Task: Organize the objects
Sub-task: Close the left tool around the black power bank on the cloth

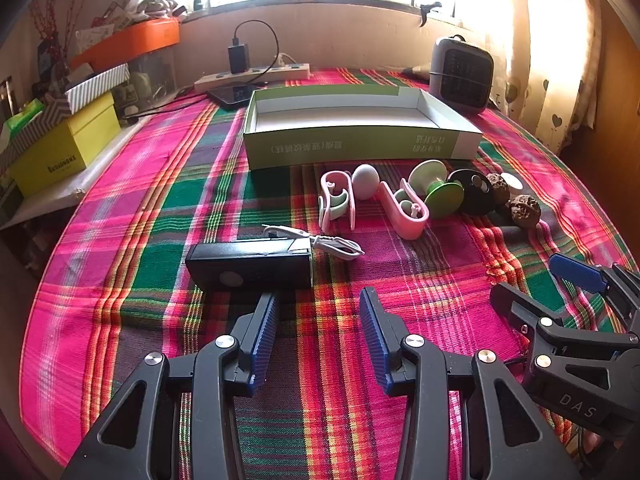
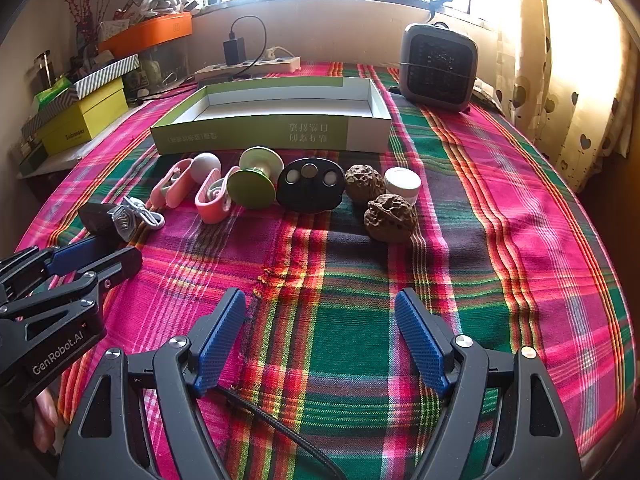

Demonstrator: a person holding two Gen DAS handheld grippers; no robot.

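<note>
L hand-held gripper & R hand-held gripper tilted down, jaws apart, empty.

Woven plaid cloth under a matt cardboard box and rough walnuts.

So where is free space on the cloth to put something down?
The open box is empty inside. Bare cloth lies right of the walnuts, and between the object row and both grippers. Crowded: the row from pink clips to white jar.
</note>
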